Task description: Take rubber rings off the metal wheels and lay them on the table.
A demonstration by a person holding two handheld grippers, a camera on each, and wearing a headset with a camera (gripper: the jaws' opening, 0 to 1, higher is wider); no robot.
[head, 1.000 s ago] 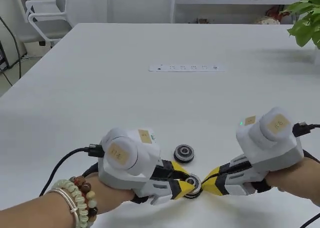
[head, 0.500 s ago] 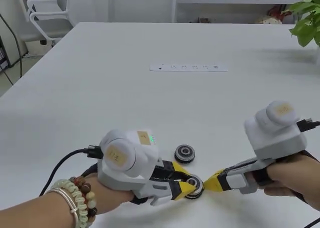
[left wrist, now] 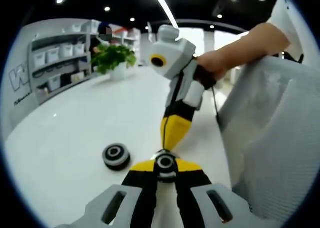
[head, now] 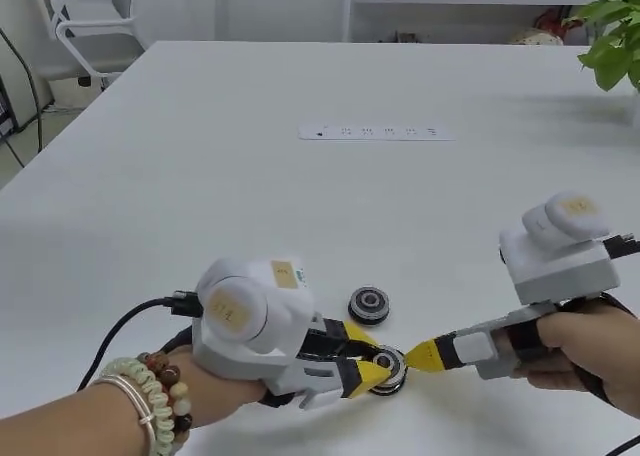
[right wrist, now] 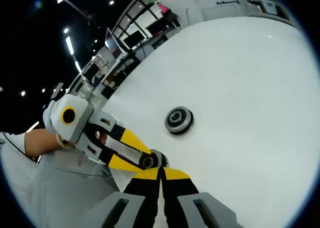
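Note:
My left gripper (head: 377, 367) is shut on a small metal wheel (head: 390, 367) with a black rubber ring, held just above the white table (head: 300, 206). In the left gripper view the wheel (left wrist: 166, 162) sits between the yellow jaw tips. My right gripper (head: 412, 357) comes in from the right. Its jaws are pressed together at the wheel's rim (right wrist: 148, 161), pinching the ring's edge. A second wheel (head: 369, 304) with its black ring on lies flat on the table just behind them, and it appears in both gripper views (left wrist: 116, 155) (right wrist: 178, 120).
A white power strip (head: 375, 133) lies across the middle of the table. A green plant (head: 612, 36) hangs over the far right corner. White chairs (head: 85, 26) stand past the far edge. A black cable (head: 130, 326) trails from the left gripper.
My right gripper has rolled, its body rising and swinging right, and its jaws now show as one narrow tip at the wheel. The left gripper and both wheels stay put.

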